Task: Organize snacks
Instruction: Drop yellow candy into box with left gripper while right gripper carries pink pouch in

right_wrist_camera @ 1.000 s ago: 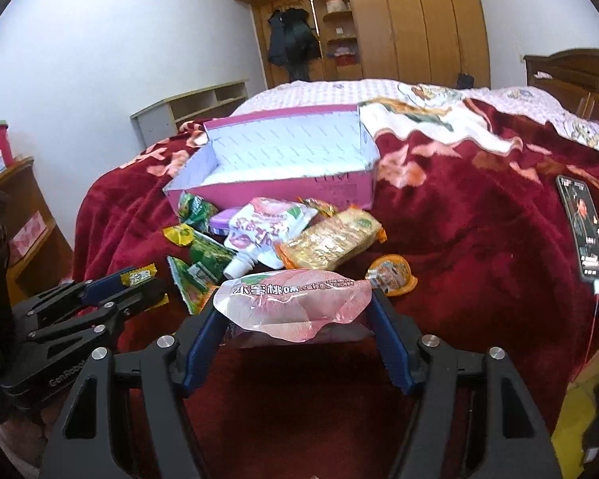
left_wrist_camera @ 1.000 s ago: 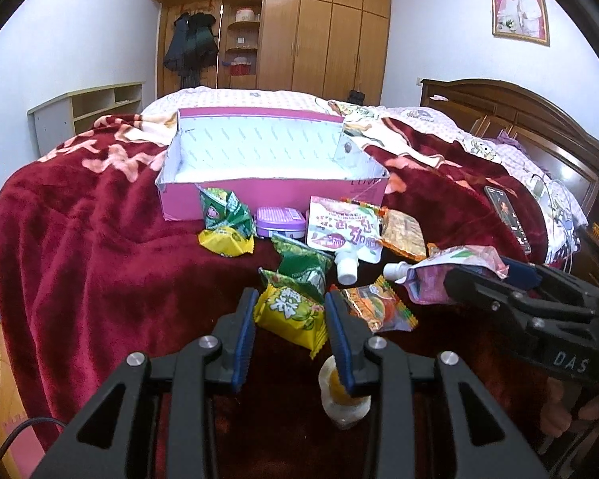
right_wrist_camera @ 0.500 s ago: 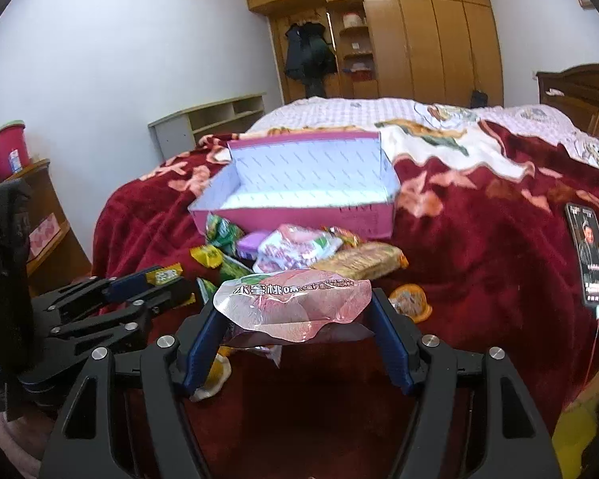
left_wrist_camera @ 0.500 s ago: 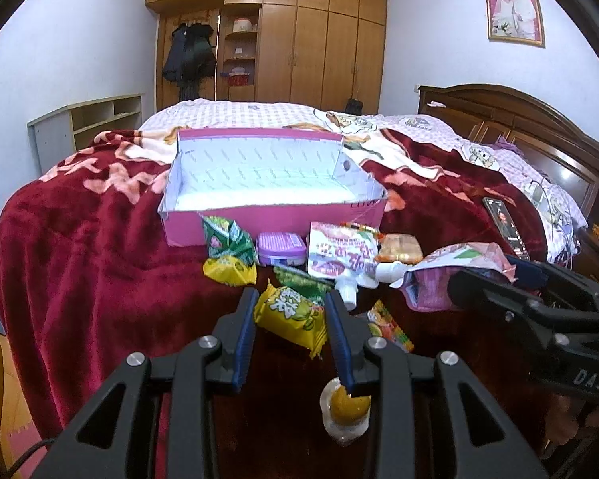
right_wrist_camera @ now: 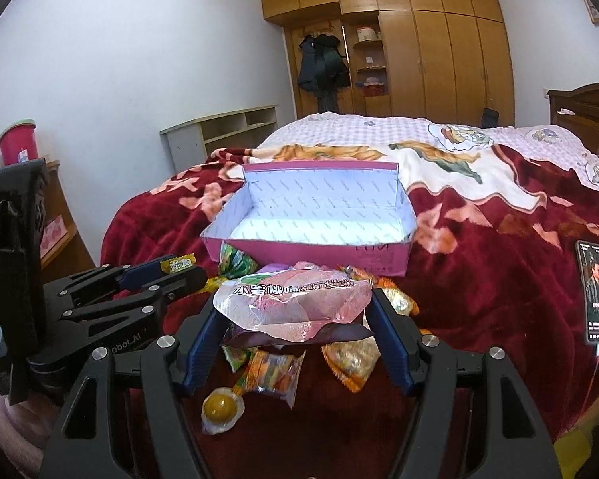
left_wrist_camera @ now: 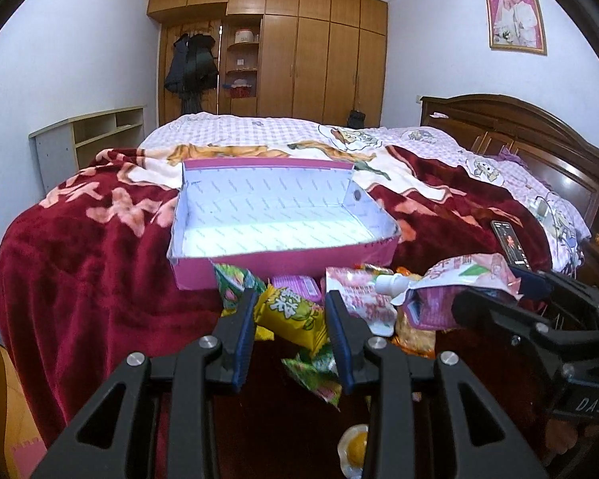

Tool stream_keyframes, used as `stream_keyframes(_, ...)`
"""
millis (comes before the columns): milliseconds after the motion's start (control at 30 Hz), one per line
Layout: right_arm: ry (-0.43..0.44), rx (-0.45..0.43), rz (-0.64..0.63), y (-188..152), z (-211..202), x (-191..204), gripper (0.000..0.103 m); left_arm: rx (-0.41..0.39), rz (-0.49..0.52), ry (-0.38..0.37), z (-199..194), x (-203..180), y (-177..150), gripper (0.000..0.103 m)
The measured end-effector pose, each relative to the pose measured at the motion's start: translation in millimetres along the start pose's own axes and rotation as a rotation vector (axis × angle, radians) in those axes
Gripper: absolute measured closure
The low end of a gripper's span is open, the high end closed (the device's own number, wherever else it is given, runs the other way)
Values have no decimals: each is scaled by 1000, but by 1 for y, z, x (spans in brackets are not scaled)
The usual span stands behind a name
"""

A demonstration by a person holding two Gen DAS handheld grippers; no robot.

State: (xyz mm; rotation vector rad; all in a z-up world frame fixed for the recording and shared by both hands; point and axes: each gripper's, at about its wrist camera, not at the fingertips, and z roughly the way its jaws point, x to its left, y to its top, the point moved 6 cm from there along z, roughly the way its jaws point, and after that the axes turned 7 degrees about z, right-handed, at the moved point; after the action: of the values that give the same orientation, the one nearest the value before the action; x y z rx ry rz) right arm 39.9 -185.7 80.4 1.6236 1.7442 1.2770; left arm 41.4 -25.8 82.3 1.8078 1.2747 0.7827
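Between the blue pads of the left gripper (left_wrist_camera: 290, 315) sits a yellow packet (left_wrist_camera: 295, 315), pinched at a narrow opening and lifted clear of the red blanket (left_wrist_camera: 84, 275); its crinkled foil carries green print and one end pokes out toward the box (left_wrist_camera: 283, 247). Beside it on the right, the right gripper (right_wrist_camera: 297, 311) stands wide and clamps a pink pouch (right_wrist_camera: 295, 303), a soft glossy film bag with a pale peach picture, its edges pressed against both pads and its dark underside sagging between them. Just beyond both grippers the box lies on the blanket, a shallow oblong cardboard tray, pink outside and white with faint print inside, its far wall taller than the near one. Along its near wall lie the loose snacks: a green bag (left_wrist_camera: 231, 283) at the left, a small purple tub (left_wrist_camera: 297, 285), a white-capped spout pouch (left_wrist_camera: 363, 299) and orange crinkled packets (right_wrist_camera: 353, 359) nearer the right gripper. Closest of all, under the grippers, rests a clear jelly cup (right_wrist_camera: 221, 409) with a round yellow centre, next to a striped see-through packet (right_wrist_camera: 277, 373). At the far right a phone (right_wrist_camera: 595, 291) lies flat on the plush blanket, screen lit, a cable at its near end.
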Motion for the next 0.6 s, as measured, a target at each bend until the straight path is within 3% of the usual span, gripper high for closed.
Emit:
stream_keyframes(300,5,-10,15,23,22,-6,33,6,-26,-10,20,12,17,67)
stream_keyframes(600,6,-18,37,51,44,-16,33,5,-30,29,47,29,40,67)
